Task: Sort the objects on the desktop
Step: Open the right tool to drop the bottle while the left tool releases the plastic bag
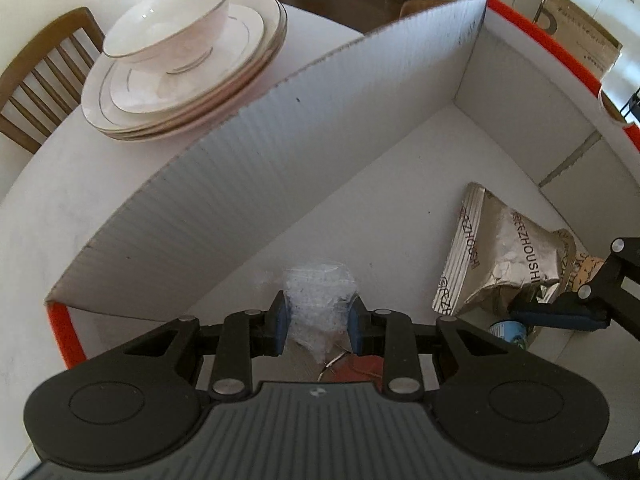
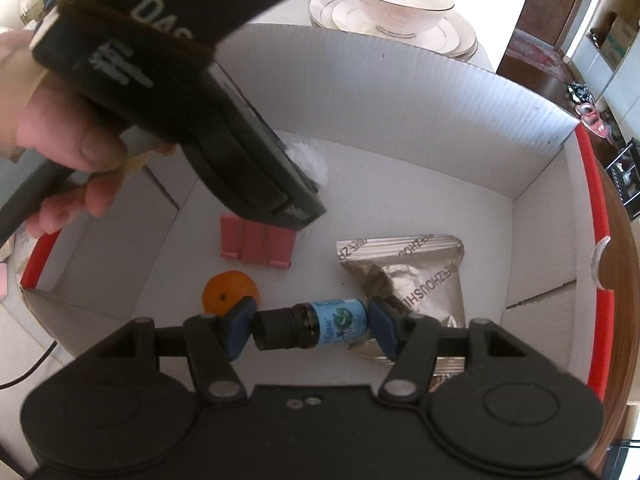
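Observation:
Both grippers hang inside a white cardboard box (image 1: 256, 168) with an orange-red rim (image 2: 600, 216). My left gripper (image 1: 318, 326) is shut on a crumpled clear plastic bag (image 1: 318, 304), held just above the box floor. My right gripper (image 2: 310, 326) is shut on a small dark bottle with a blue label (image 2: 320, 322), held sideways between the blue pads, cap to the left. On the box floor lie a silver foil packet (image 2: 416, 280), a pink folded stand (image 2: 256, 246) and an orange (image 2: 228, 290). A hand (image 2: 60, 136) grips the left tool's handle.
A stack of white plates with a bowl (image 1: 180, 52) on top stands on the white table just beyond the box's far wall. A wooden chair (image 1: 44, 76) is at the table's left edge. A cardboard carton (image 1: 580, 40) stands far right.

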A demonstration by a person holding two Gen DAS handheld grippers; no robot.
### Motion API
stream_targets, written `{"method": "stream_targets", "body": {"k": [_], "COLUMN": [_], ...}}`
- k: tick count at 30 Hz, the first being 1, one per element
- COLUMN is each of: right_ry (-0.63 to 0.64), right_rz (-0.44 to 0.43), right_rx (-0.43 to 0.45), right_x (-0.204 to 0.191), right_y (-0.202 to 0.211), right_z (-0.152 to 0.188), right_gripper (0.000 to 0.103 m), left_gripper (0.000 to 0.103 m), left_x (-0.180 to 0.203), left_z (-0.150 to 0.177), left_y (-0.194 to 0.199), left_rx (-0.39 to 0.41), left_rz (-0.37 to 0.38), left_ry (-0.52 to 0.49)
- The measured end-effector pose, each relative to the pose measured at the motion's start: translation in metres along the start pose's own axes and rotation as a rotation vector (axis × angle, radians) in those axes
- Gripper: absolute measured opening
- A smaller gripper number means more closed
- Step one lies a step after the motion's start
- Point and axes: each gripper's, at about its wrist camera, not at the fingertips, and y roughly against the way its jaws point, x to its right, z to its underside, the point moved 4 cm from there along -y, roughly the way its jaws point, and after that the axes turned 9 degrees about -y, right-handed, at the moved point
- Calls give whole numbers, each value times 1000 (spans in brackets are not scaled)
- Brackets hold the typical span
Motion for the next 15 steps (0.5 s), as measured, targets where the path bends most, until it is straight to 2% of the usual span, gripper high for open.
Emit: {"method": "stream_targets", "body": {"k": [7,9,12,14,15], "right_ry": [-35,-47,-62,-77,-83], "right_rz": [-9,-18,-27,-35,-39], "right_rx": [-11,-12,-12,-11,-10], "right_x": [3,4,6,8,10], "right_y": [0,0,2,5,6], "right_z": [-2,-2,-1,1,1], "right_gripper": [64,67,77,82,82], "left_gripper": [29,29,31,37,50], "left_x": [2,2,0,-1,-1], "left_z": [5,7,10,12,14], "left_y": [-3,-2,-1,0,1], "left_rx": [-14,-9,-4,-8,-6], "left_rz": [9,14,13,1,-5], "left_ry": [1,12,28,38,43]}}
